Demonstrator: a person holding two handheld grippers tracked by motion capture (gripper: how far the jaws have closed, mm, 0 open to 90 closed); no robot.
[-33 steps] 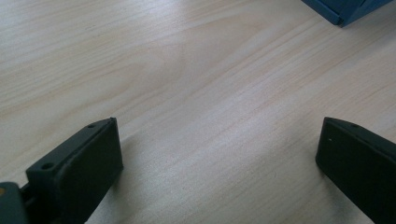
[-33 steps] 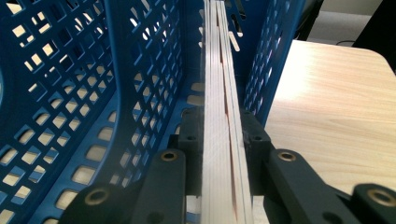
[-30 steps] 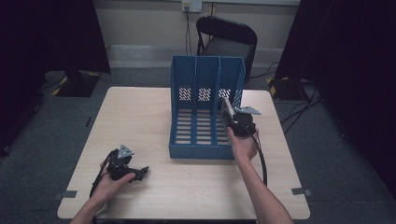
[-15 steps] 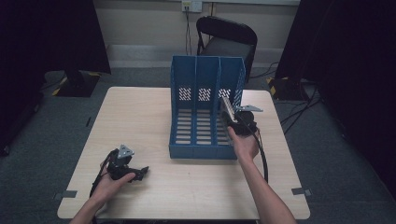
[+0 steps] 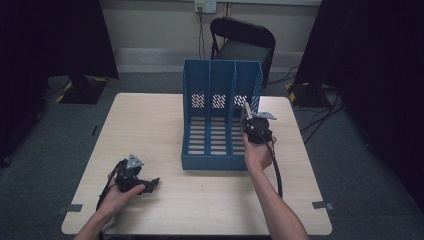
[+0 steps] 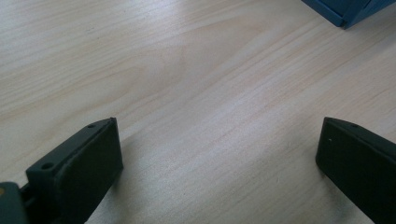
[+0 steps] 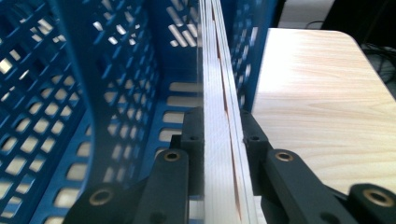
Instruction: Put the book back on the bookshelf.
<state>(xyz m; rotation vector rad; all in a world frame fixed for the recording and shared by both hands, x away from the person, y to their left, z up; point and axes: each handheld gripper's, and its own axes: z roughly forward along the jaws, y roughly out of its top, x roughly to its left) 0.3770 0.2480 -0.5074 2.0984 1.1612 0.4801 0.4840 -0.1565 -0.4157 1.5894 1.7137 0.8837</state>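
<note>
Booklet [image 7: 218, 116] sits clamped between right gripper [image 7: 219, 128] jaws inside blue file rack [image 7: 93, 93].

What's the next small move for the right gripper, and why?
Probably ease the thin book deeper into the rightmost slot of the blue file rack. The right gripper is shut on it, the book edge-on between the walls; the left gripper rests open.

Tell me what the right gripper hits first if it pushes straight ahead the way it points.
Probably the perforated back wall of the blue file rack; the right gripper and its white stack point into the rightmost slot.
</note>
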